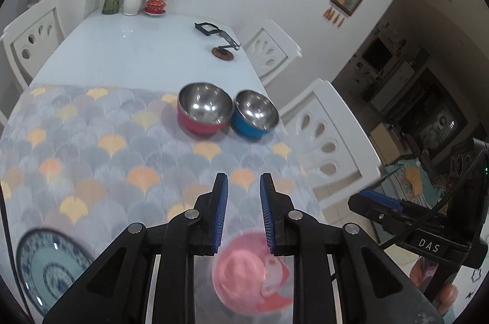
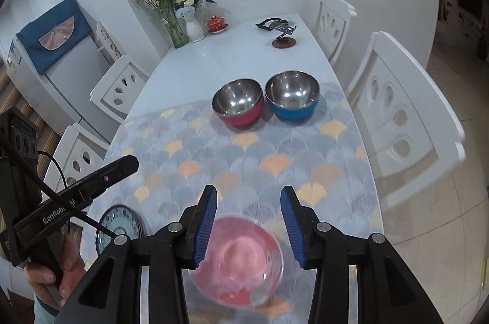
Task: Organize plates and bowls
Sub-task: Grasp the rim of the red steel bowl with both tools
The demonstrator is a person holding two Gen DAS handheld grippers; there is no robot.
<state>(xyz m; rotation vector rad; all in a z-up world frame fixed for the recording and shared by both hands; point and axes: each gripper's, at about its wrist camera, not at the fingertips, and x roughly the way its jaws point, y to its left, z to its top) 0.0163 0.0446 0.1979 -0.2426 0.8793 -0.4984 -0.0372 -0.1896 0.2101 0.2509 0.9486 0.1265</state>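
Both grippers stand empty above the table's near edge: the left gripper (image 1: 244, 186) has its jaws parted by only a narrow gap, the right gripper (image 2: 249, 201) stands wider, and neither touches the pink plate (image 2: 237, 259) lying below them on the patterned cloth (image 2: 275, 159). The blue-and-white plate (image 1: 45, 259) sits at the near left corner, while the red bowl (image 2: 238, 102) and blue bowl (image 2: 292, 94) stand side by side toward the cloth's far edge. Next, probably, open one gripper fully and close on a rim squarely.

Both wrist cameras are looking steeply down from the table's (image 1: 137, 55) near edge toward its far end, sharing the pink bowl (image 2: 237, 259) close below.
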